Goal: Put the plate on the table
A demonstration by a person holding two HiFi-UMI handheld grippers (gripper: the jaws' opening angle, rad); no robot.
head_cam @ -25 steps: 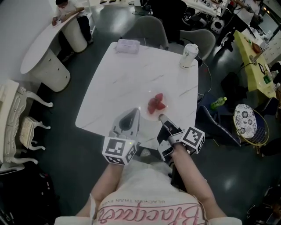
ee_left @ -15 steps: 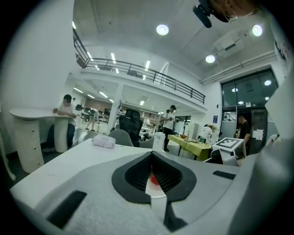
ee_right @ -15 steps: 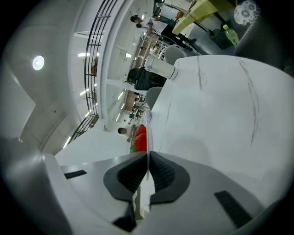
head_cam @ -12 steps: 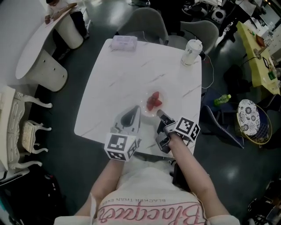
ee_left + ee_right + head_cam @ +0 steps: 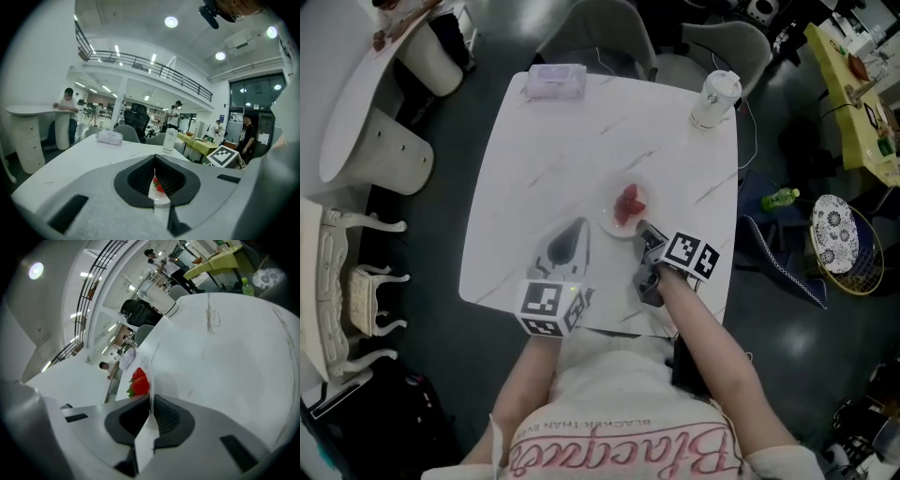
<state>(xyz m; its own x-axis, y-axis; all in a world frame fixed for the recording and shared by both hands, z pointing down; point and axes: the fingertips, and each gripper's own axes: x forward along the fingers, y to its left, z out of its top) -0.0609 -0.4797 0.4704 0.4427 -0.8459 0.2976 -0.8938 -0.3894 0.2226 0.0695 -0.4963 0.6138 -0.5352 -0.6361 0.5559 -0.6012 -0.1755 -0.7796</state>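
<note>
A small clear plate (image 5: 625, 210) holding red strawberries (image 5: 628, 201) is over the white marble table (image 5: 553, 169), right of its middle. My right gripper (image 5: 643, 231) is shut on the plate's near rim. In the right gripper view the rim (image 5: 148, 380) runs between the jaws, with the strawberries (image 5: 139, 382) just beyond. Whether the plate touches the tabletop cannot be told. My left gripper (image 5: 577, 229) lies left of the plate, shut and holding nothing. In the left gripper view the strawberries (image 5: 157, 184) show through the slit of the left gripper (image 5: 154, 172).
A tissue pack (image 5: 555, 81) lies at the table's far left corner and a lidded cup (image 5: 715, 98) at the far right. Two grey chairs (image 5: 600, 36) stand behind the table. A green bottle (image 5: 780, 198) lies on the floor to the right.
My right gripper has carried the plate a little farther in from the table's near edge. The left gripper has stayed beside it, still shut.
</note>
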